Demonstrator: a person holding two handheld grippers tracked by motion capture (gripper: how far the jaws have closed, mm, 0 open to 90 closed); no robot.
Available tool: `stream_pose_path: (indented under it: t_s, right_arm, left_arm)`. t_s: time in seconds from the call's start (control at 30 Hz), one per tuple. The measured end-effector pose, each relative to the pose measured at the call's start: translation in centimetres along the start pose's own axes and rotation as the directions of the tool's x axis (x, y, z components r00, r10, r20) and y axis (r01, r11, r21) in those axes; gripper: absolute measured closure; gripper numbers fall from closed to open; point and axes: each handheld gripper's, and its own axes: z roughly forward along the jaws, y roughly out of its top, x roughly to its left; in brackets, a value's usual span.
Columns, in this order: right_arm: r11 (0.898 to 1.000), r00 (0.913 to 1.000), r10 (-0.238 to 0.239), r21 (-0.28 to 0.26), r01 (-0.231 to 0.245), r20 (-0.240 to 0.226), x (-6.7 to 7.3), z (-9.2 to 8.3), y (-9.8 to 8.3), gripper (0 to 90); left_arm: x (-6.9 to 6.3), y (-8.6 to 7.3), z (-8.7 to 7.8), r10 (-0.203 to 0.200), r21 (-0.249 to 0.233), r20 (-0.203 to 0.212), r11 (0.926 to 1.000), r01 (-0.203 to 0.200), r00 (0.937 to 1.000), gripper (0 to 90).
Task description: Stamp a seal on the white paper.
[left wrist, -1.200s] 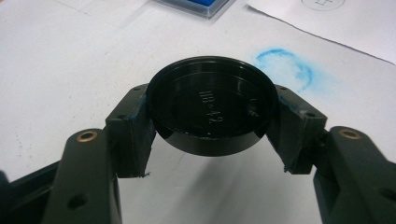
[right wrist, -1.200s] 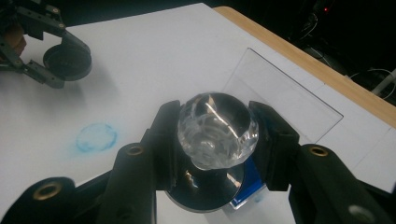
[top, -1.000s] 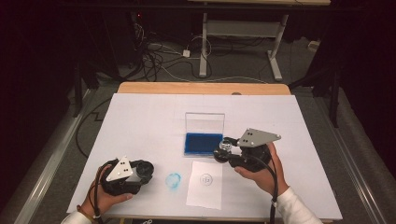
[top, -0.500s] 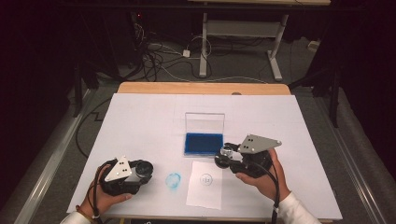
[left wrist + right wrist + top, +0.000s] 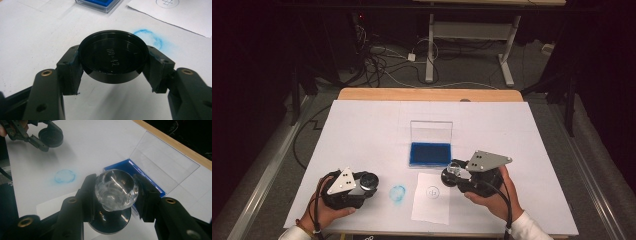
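We clamp a rigid black cap [image 5: 113, 56] by its rim in the left hand-held gripper [image 5: 113, 72]. Our right hand-held gripper [image 5: 115, 195] pinches the stamp's slick clear knob [image 5: 116, 188]; it looks light but slippery.

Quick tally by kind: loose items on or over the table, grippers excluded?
Black round cap: 1
Clear-knobbed stamp: 1
Blue ink pad case, lid up: 1
Paper sheet with a stamped mark: 1
Total: 4

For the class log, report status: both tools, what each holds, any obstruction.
Left tool shut on black cap. Right tool shut on clear-handled stamp, beside open blue ink pad. Paper sheet unobstructed.
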Motion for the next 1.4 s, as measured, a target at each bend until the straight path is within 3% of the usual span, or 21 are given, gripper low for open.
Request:
stream_pose_path:
  t_s: [0.4, 0.67, 1.4]
  right_arm:
    - [1.000, 1.0000, 0.003, -0.004, -0.003, -0.001, 0.1, 0.0, -0.2, 57.0]
    - [1.000, 0.9999, -0.007, -0.008, 0.007, -0.008, 1.1, 0.1, -0.2, 57.0]
    - [1.000, 0.9990, -0.018, 0.022, 0.019, -0.041, 2.2, 1.9, -0.4, 56.9]
  left_arm:
    - [-0.4, 0.4, -0.1, 0.021, 0.000, -0.003, 0.9998, -0.021, 0.9998, 36.4]
    - [-0.3, 0.4, -0.5, 0.026, -0.009, -0.014, 0.9996, -0.026, 0.9996, 36.4]
    - [-0.1, 0.7, 0.0, 0.032, -0.006, -0.008, 0.9995, -0.032, 0.9995, 36.4]
